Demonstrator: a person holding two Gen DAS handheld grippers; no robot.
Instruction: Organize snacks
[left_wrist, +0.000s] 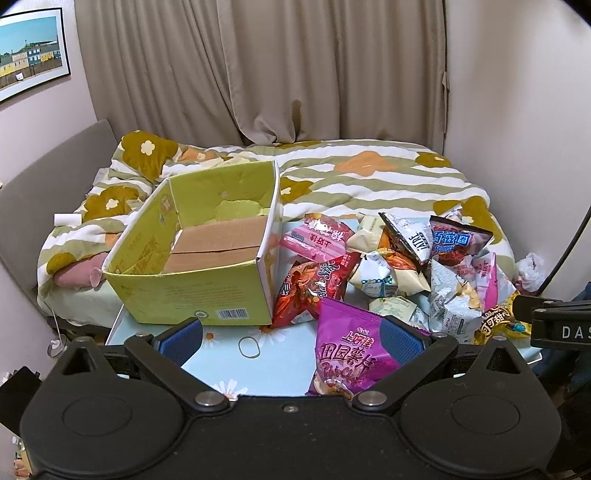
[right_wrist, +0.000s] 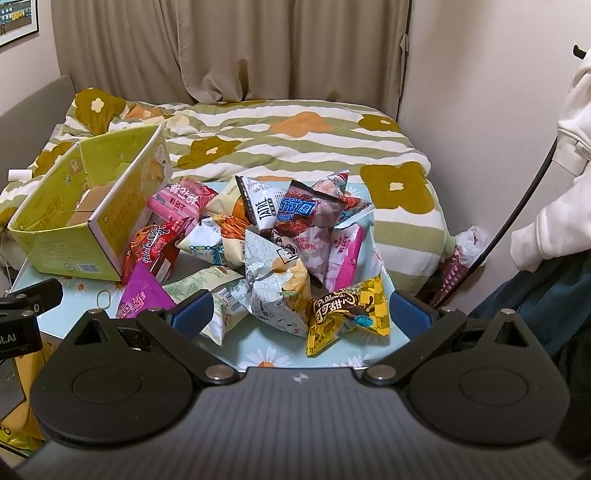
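Observation:
An empty yellow-green cardboard box stands open at the table's left; it also shows in the right wrist view. A pile of snack bags lies to its right, also in the right wrist view. A purple chip bag lies nearest my left gripper, which is open and empty above the table's front edge. My right gripper is open and empty, its fingers either side of a grey chip bag and a yellow bag, with no contact seen.
The small table has a light blue daisy cloth with a rubber band on it. A bed with a striped flower quilt lies behind. Curtains and walls close the back. A person's white sleeve is at right.

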